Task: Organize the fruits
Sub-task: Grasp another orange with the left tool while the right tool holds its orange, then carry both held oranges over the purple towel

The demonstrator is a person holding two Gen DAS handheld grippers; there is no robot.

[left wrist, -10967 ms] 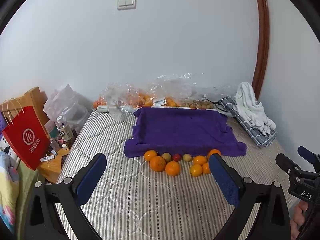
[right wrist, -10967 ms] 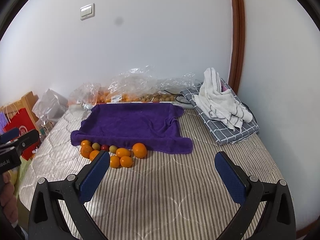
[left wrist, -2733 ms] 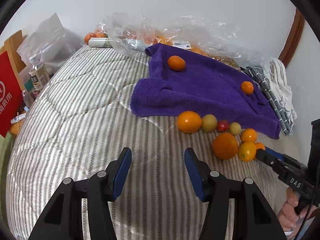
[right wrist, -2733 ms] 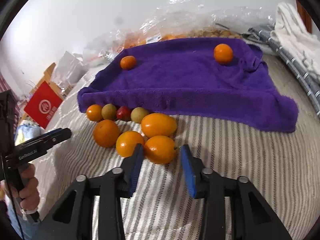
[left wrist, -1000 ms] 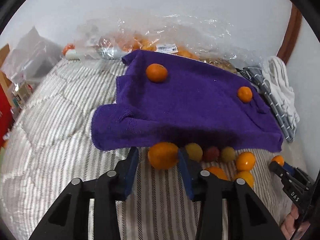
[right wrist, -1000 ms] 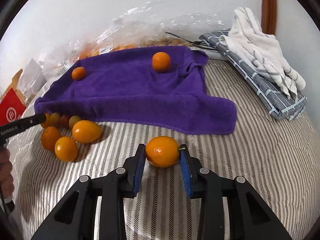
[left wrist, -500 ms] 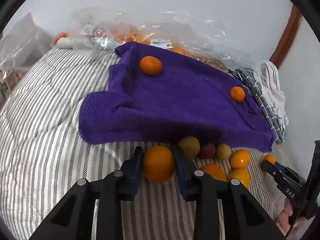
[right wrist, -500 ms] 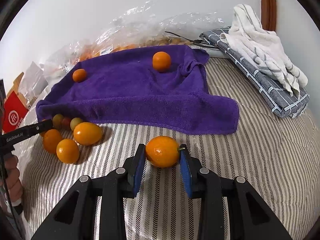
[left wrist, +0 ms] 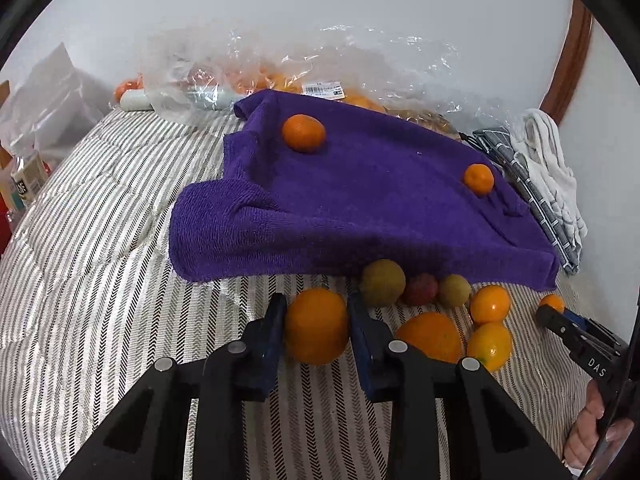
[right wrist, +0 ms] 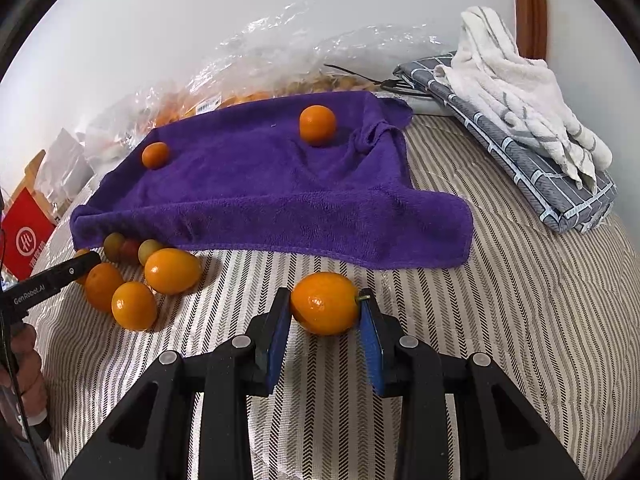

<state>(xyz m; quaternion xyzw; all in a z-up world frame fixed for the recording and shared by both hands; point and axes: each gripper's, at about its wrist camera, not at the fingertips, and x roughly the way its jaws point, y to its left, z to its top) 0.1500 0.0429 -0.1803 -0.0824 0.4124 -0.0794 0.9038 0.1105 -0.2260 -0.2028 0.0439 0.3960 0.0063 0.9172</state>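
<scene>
Orange in left claw (clamped)

Behind my tools, a striped quilt covers the bed, and a white wall rises at its far edge. A white towel lies on a folded grey checked cloth at the right, beside a brown door frame, with a black cable just left of the cloth. At the left sit a red paper bag, a crumpled white plastic bag and a bottle.
</scene>
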